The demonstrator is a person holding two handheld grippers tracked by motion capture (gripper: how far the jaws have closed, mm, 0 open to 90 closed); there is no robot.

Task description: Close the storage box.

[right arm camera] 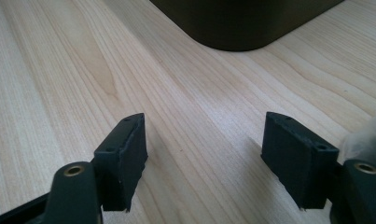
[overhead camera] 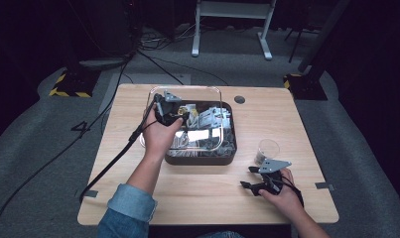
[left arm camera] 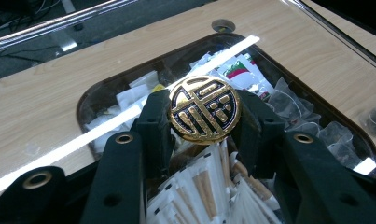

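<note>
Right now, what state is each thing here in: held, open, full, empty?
Left gripper: shut on the gold and black disc, above the tray.
Gold and black disc: clamped upright between the jaws.
Right gripper: open, nothing between its jaws, low over the table.
Dark tray: full of small wrapped packets.
Clear cup: upright on the table.

Glossy black-and-gold medallion (left arm camera: 205, 109), matt pale wood-grain table (right arm camera: 199, 102), clear glass cup (overhead camera: 267, 148)
</note>
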